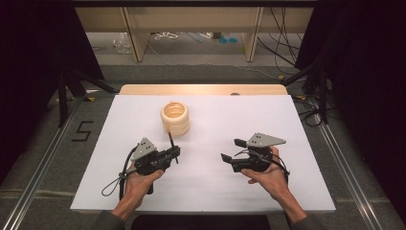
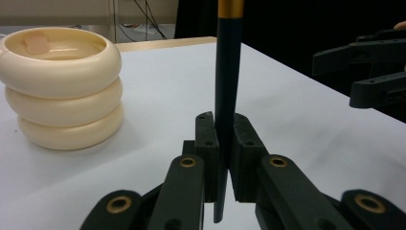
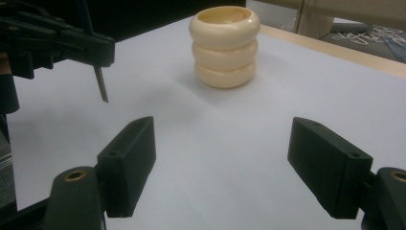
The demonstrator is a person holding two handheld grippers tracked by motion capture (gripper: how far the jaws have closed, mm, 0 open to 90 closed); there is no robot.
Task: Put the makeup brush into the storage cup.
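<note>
upright, pen between left tongs

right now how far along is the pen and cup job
Done: the left tongs are clamped on the dark pen, holding it upright above the white table. In hand: the pen sits just short of the cream ribbed cup, not over it yet. The right tongs are open with nothing between them. Left: probably carrying the pen over the cup's mouth and dropping it in.

Pen top cut off by frame edge.
</note>
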